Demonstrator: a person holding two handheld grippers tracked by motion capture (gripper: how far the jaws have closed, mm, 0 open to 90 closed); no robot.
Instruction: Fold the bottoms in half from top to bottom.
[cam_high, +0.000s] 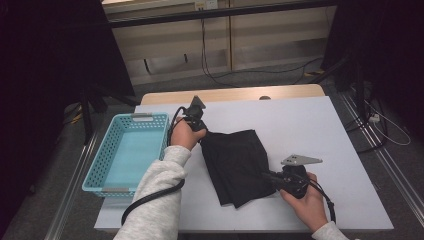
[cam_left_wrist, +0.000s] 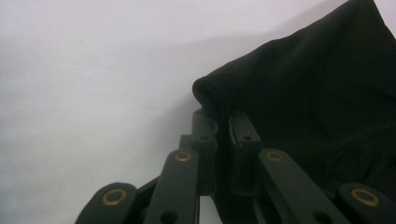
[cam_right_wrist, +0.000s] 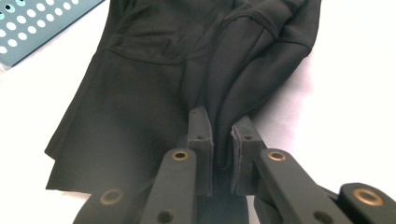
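Note:
A black folded garment (cam_high: 235, 165) lies on the white table top (cam_high: 310, 130) in the high view. My left gripper (cam_high: 204, 131) pinches its far left corner, and in the left gripper view the jaws (cam_left_wrist: 222, 120) are shut on a rolled edge of the cloth (cam_left_wrist: 317, 93). My right gripper (cam_high: 270, 178) holds the garment's near right edge. In the right gripper view its jaws (cam_right_wrist: 221, 122) are shut on a fold of the black fabric (cam_right_wrist: 140, 93), which spreads away toward the basket.
A light blue perforated basket (cam_high: 95, 170) stands at the table's left edge, and its corner (cam_right_wrist: 32, 28) shows in the right gripper view. Cables trail from both grippers. Beyond the table are a wooden strip, floor cables and dark stands.

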